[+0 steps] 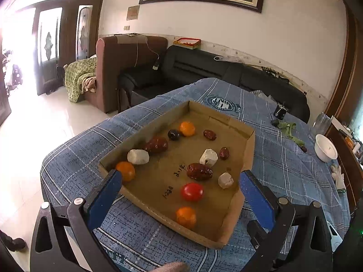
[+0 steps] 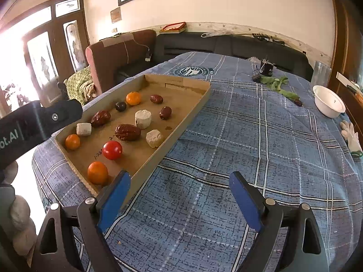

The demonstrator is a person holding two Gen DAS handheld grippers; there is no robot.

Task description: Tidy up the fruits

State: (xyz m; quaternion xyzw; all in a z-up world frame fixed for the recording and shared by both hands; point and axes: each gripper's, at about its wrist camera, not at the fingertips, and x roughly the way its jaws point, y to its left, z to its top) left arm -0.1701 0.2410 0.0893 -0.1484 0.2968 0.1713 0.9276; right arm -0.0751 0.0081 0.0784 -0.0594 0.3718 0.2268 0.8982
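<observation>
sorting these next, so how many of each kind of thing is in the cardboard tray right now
In the cardboard tray:
orange fruits: 3
red tomato: 1
brown-red dates: 4
dark plum-like fruit: 1
white chunks: 3
Total: 12

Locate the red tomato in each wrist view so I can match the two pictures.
Left wrist view: the red tomato lies low and centre in the cardboard tray, between the open left gripper fingers.
Right wrist view: the red tomato lies left of centre, in the tray's near half.
Shared landmark: the large wrinkled date just beyond the tomato.
</observation>
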